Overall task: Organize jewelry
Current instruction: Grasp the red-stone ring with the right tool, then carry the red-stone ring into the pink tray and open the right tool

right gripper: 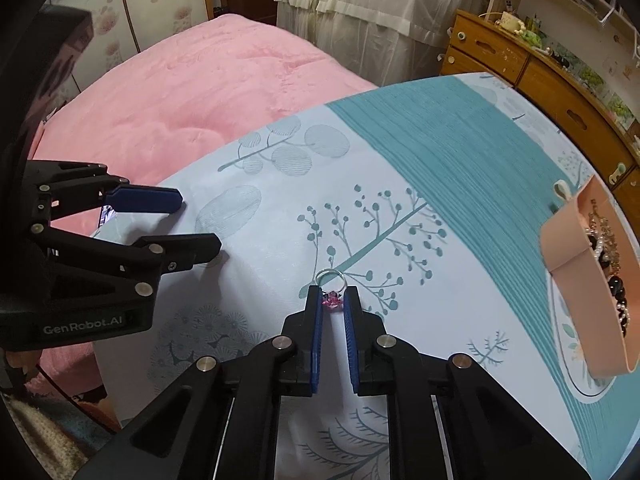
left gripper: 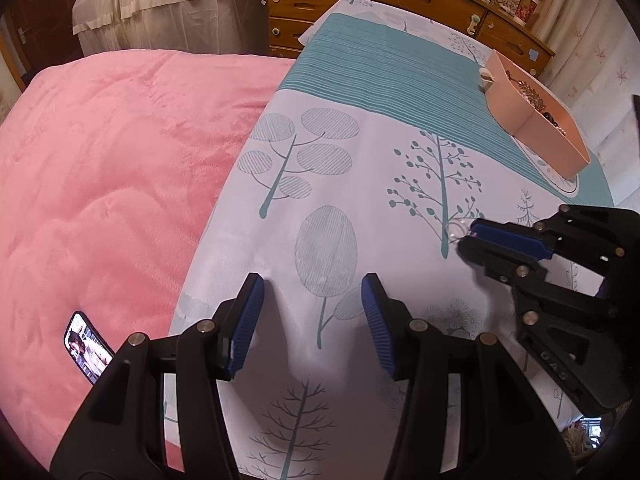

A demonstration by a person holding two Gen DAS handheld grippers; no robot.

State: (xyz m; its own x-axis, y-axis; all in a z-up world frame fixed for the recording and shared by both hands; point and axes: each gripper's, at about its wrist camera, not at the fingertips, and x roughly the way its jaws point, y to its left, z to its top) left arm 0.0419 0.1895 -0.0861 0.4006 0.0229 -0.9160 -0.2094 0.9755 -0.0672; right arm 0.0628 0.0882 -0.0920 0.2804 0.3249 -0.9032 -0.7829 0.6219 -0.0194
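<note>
Ring (right gripper: 331, 289) sits pinched in the right gripper (right gripper: 332, 300) jaws; left gripper (left gripper: 312, 292) jaws gape, empty.

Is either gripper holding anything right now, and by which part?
The right gripper pinches the ring at its pink stone, band poking past the tips. The left gripper holds nothing.

We see our left gripper (left gripper: 312, 300) built of matte black plastic links; silver round rivets mark its joints; its fingers (left gripper: 251, 320) carry ribbed blue pads; white "GenRobot.AI" lettering sits on its housing; our right gripper (right gripper: 333, 300) has the same black frame and blue pads.
</note>
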